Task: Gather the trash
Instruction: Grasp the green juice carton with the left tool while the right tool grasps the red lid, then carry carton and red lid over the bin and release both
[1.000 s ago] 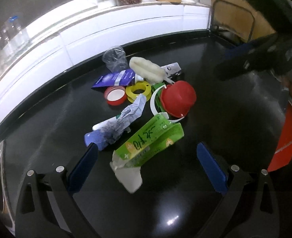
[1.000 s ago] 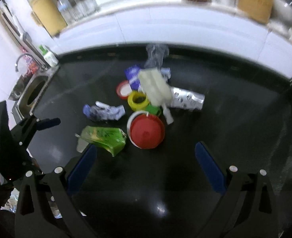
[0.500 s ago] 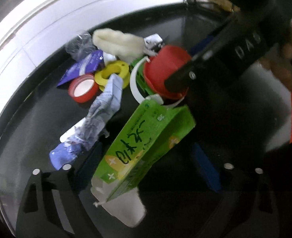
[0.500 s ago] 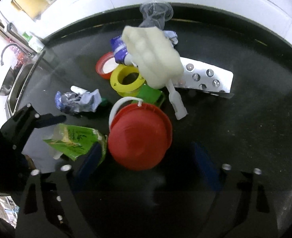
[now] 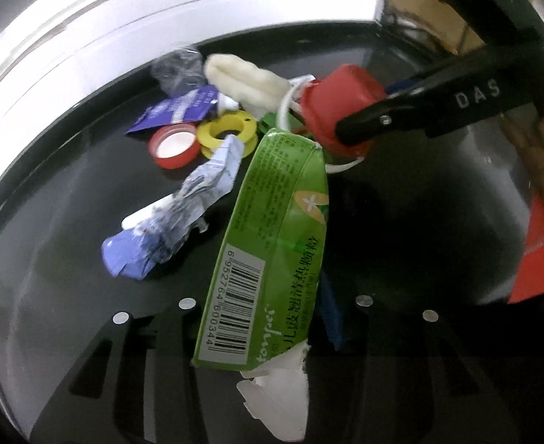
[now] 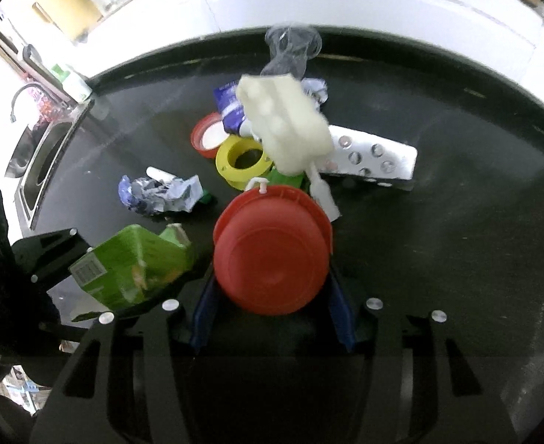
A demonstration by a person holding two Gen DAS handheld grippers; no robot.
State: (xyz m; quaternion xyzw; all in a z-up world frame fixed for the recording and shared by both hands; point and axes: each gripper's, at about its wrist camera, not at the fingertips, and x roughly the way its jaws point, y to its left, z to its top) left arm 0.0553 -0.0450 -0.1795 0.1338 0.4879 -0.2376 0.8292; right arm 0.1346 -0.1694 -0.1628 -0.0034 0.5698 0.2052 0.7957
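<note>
My left gripper is shut on a green drink carton, held off the black counter; the carton also shows in the right wrist view. My right gripper is shut on a red plastic lid, which also shows in the left wrist view. On the counter lie a crumpled blue wrapper, a yellow ring, a small red cap, a white foam piece, a blister pack, a purple sachet and a clear plastic cup.
The black counter ends at a white tiled wall. A sink with a tap lies at the left. An orange-red bag is at the right edge of the left wrist view.
Both grippers moved in on the pile and shut: the left one took the green carton and lifted it, the right one closed on the red lid.
</note>
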